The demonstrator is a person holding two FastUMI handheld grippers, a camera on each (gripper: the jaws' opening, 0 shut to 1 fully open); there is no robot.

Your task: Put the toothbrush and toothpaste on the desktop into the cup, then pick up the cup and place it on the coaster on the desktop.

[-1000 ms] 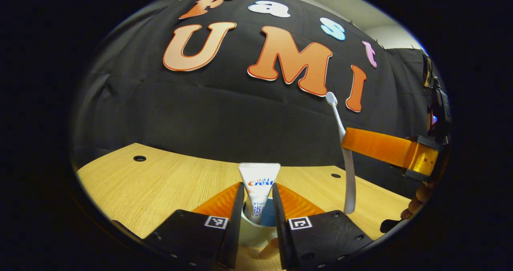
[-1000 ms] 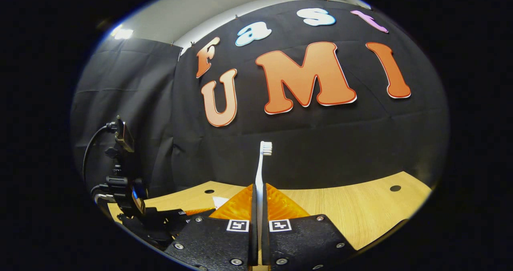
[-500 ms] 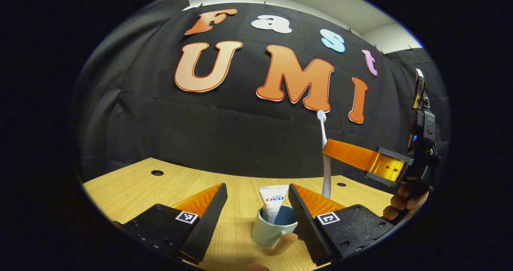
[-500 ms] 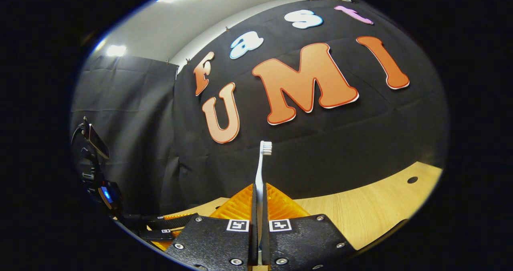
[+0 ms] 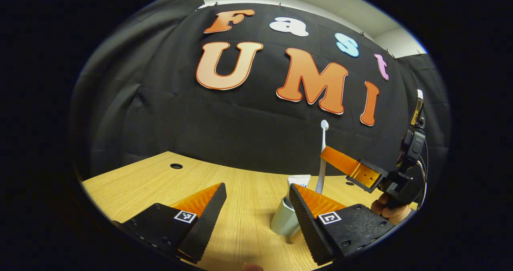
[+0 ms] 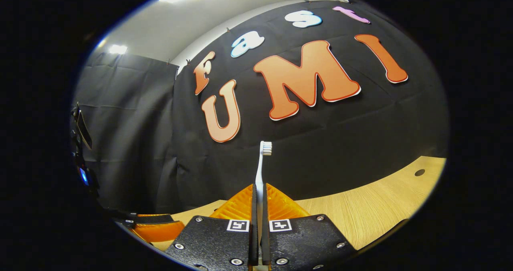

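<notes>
The left gripper (image 5: 256, 207) stands with its fingers spread apart, the cup (image 5: 283, 221) with the toothpaste (image 5: 298, 179) in it against the inner face of one finger. The right gripper (image 6: 259, 199) clamps the upright toothbrush (image 6: 261, 170) between its fingers, above the desk (image 6: 372, 207)

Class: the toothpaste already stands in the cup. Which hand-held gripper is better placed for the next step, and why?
The right hand-held gripper. It is shut on the toothbrush, held upright beside the cup, where the toothpaste stands. The left hand-held gripper is open and empty.
</notes>
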